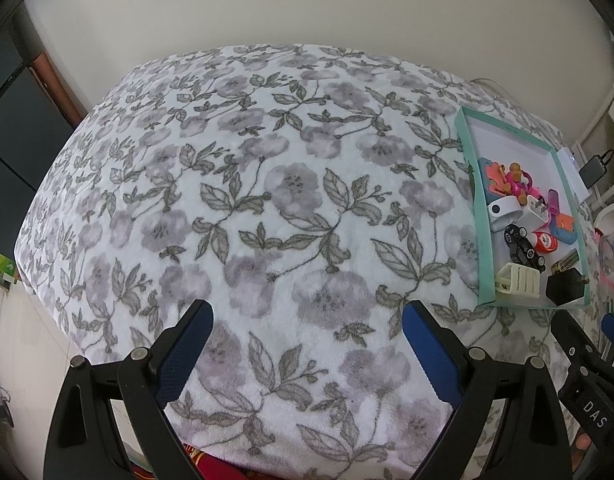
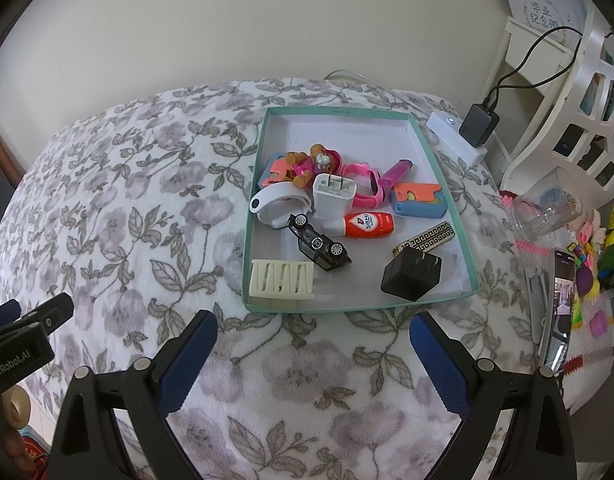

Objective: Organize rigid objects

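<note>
Both my tongs, left (image 1: 307, 360) and right (image 2: 313, 360), hang spread and empty above the floral worktop (image 1: 247, 200), while every small object I see sits jumbled in the teal tray (image 2: 467, 264), fitting gathered-up or awaiting sorting.

We see a surface draped in a white fleece blanket printed with grey-lilac flowers and grey-green leaves (image 2: 155, 208), filling most of both views. Directly on it, upper centre of the right wrist view, lies a shallow rectangular teal cardboard tray with a white floor (image 2: 469, 264), at the right edge of the left wrist view (image 1: 478, 216). Beyond its upper right corner rests a white plastic power strip (image 2: 457, 136). Lower right lies a dark smartphone (image 2: 560, 312), beside a silvery metal clip (image 2: 536, 300).
</note>
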A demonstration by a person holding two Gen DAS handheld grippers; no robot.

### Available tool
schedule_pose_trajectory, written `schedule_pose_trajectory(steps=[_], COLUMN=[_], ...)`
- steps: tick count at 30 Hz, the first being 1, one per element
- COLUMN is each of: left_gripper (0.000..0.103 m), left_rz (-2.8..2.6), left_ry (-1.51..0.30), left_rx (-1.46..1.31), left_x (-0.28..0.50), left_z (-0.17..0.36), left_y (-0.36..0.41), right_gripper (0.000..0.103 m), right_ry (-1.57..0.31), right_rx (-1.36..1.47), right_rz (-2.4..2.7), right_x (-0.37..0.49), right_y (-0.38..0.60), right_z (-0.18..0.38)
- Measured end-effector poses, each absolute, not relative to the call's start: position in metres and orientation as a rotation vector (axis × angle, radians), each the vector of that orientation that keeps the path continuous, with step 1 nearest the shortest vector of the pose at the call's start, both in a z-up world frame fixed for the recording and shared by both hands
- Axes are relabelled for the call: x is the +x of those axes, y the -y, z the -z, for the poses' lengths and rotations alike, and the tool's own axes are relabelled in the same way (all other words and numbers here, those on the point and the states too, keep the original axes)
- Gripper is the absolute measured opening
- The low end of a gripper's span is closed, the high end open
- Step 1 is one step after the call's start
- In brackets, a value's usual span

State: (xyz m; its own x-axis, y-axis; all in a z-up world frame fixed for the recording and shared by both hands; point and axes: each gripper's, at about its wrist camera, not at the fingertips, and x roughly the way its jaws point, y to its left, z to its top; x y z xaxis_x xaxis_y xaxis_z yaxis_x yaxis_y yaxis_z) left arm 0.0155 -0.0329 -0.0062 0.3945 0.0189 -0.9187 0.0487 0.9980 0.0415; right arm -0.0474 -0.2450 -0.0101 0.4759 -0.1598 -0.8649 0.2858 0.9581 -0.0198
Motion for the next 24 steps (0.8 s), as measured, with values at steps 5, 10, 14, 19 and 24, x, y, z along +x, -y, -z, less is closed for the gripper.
schedule_pose_trajectory(steps=[5, 10, 14, 19, 24], left_gripper=[0.095, 0.095, 0.096, 0.096, 0.096], left_rz=[0.021, 0.006, -0.003, -0.004, 0.019], left_ry=[-1.165, -1.172, -1.175, -1.165, -1.162], left_rx=[0.067, 0.069, 0.066, 0.076, 0.077], left_x=[0.0154, 0.0158, 0.0158, 0.0149, 0.0145], left_z=[0.0063, 0.0071, 0.0075, 0.0057, 0.0045], left_y=[0.0321, 0.0317, 0.0308, 0.0340, 0.0376], right_gripper=[0.099, 0.099, 0.099, 0.099, 0.099], right_ry=[-1.046, -1.049, -1.051, -1.052, -1.054], right_rx=[0.129, 0.129, 0.125, 0.126, 0.125], right_rz=[0.271, 0.271, 0.269, 0.271, 0.270], right_x=[-0.0468, -0.0465, -0.0461, -0.0468, -0.0460], right_y=[0.2454, 0.2459, 0.2458, 0.2461, 0.2454], right_z=[0.0112, 0.0114, 0.0120, 0.0129, 0.0128])
